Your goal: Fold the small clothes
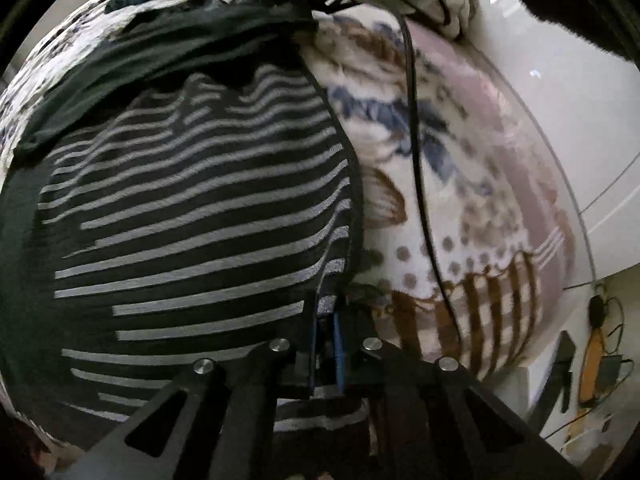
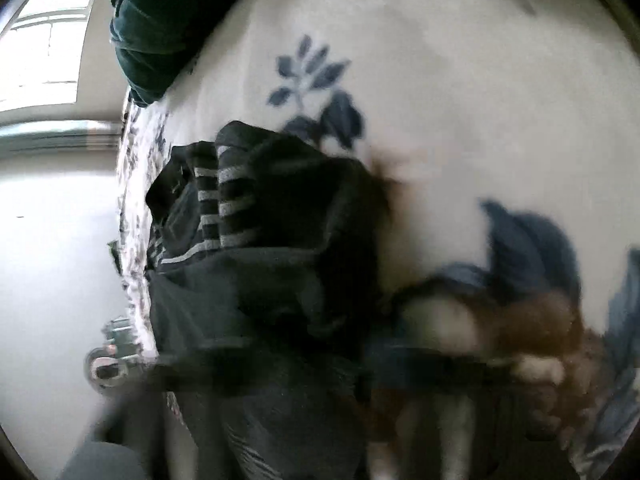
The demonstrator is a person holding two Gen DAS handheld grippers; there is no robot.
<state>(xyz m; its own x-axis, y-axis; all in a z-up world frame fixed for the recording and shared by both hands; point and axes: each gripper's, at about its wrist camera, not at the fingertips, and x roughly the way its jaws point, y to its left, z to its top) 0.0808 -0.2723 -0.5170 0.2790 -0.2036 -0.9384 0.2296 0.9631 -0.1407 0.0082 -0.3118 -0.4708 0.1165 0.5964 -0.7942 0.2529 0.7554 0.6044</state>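
Matt knit striped garment [image 1: 192,208] lies on a fuzzy fleece blanket [image 1: 472,184].

One striped garment [image 1: 192,216], one patterned blanket [image 1: 472,184], one black cable [image 1: 416,152], and perhaps one dark green cloth [image 2: 160,32].

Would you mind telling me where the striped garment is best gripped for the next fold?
Probably the bound side edge of the striped garment, coming in from the bedspread side. That hem lies flat and exposed on the cover, and the left gripper is already shut on its near corner. Its far end looks bunched.
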